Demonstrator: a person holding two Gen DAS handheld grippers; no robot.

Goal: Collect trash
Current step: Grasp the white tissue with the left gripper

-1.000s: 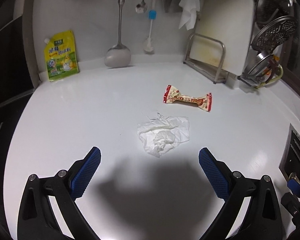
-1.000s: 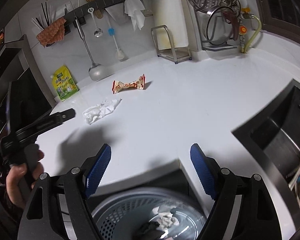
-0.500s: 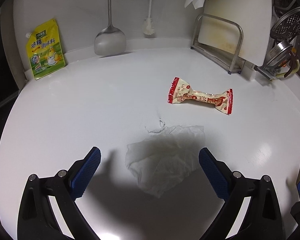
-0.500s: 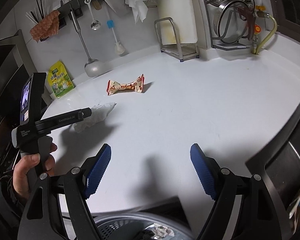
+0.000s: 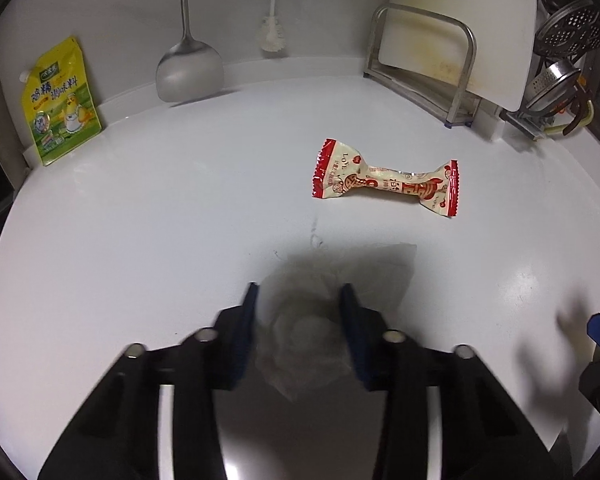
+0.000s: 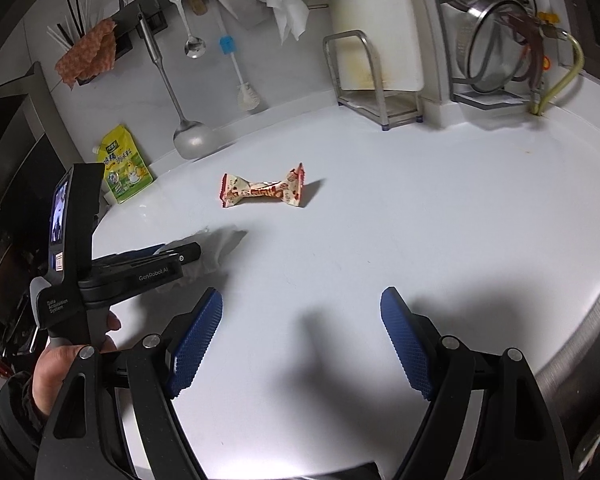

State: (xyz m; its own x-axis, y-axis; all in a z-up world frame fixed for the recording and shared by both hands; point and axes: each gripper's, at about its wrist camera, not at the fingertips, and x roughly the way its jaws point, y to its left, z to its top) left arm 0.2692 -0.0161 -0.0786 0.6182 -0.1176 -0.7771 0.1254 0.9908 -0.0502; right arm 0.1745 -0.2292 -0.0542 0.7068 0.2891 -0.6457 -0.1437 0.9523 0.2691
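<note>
A crumpled white tissue point(image 5: 324, 316) lies on the white counter point(image 5: 180, 216). My left gripper point(image 5: 300, 312) is down over it, its blue pads closing on both sides of the tissue. In the right wrist view the left gripper point(image 6: 180, 256) covers most of the tissue point(image 6: 220, 244). A red and cream snack wrapper point(image 5: 384, 184) lies farther back on the counter; it also shows in the right wrist view point(image 6: 262, 191). My right gripper point(image 6: 302, 332) is open and empty above the counter's front part.
A yellow seasoning pouch point(image 5: 60, 100) leans on the back wall at left. A metal spatula point(image 5: 188, 68) and a brush point(image 5: 272, 36) hang there. A cutting board in a rack point(image 5: 440, 60) and strainers point(image 5: 568, 36) stand back right. A sink edge point(image 6: 580, 340) is at right.
My left gripper moved forward and down over the tissue and its jaws have narrowed onto it. My right gripper moved forward over the counter; the trash basket below it has left view.
</note>
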